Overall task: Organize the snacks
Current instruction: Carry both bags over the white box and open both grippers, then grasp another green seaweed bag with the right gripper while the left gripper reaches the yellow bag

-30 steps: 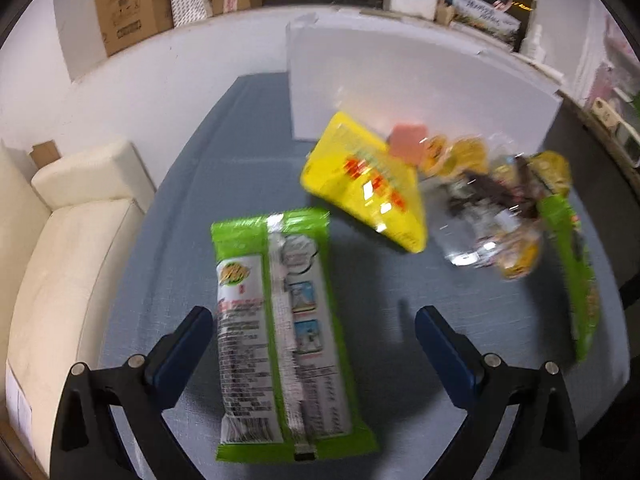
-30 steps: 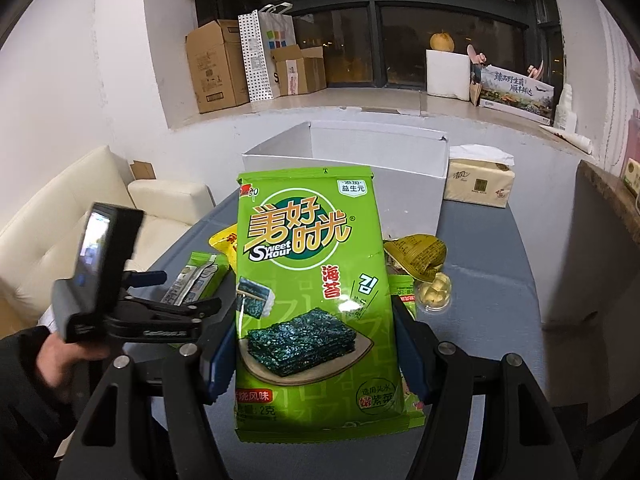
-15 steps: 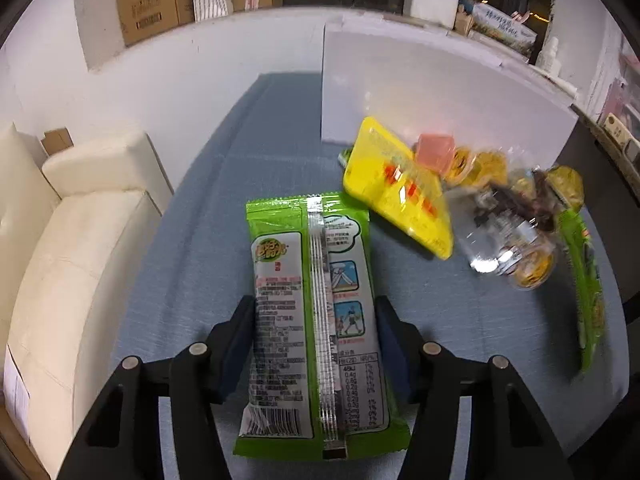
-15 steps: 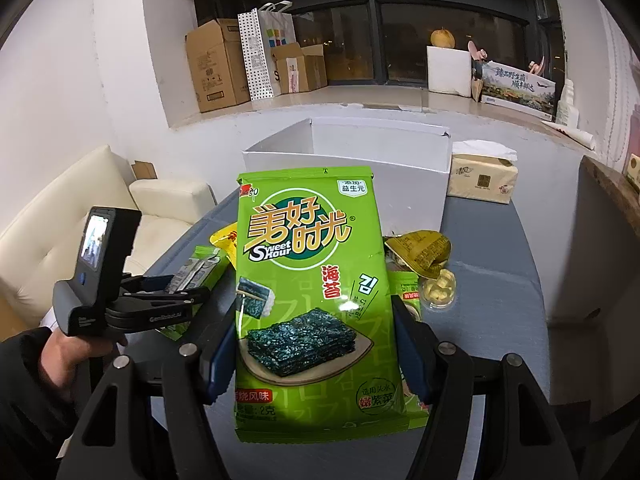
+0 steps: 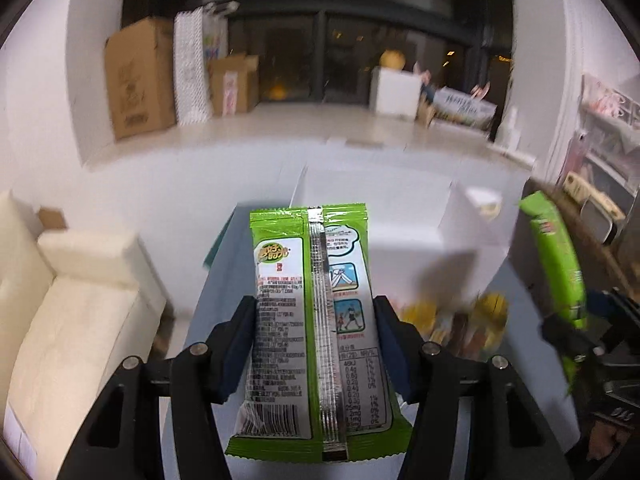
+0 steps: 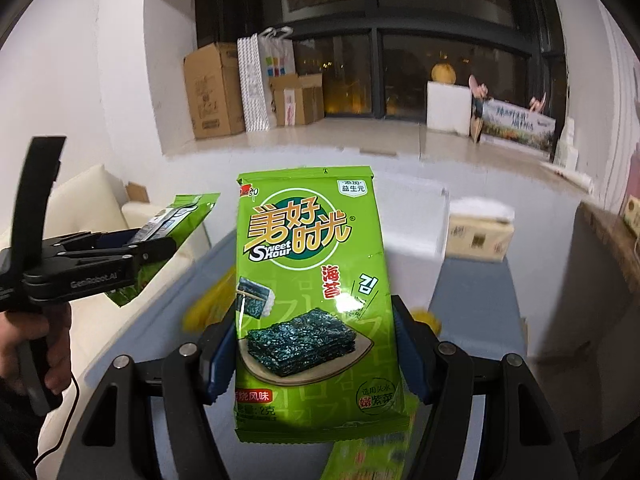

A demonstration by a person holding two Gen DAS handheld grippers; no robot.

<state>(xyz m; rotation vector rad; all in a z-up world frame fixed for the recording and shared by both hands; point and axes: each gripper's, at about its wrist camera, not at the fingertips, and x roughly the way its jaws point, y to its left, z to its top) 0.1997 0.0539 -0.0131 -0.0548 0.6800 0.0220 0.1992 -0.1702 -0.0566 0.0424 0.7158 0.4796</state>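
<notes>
Seaweed packs ride in both our grippers, left (image 5: 314, 344) clenched on one pack (image 5: 312, 320) and right (image 6: 316, 344) on another (image 6: 310, 300), both lifted above the surface (image 6: 472, 312), so we should keep them level toward the far white box (image 5: 400, 216).

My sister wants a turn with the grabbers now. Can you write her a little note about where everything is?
Left gripper: jaws shut on a green seaweed packet, back side up, lifted off the table.
Right gripper: jaws shut on a second seaweed packet, front side showing, also in the air.
White box stands open just ahead.
Other snacks lie on the blue table.
Left to do: put away both packets, then the remaining snacks.
</notes>
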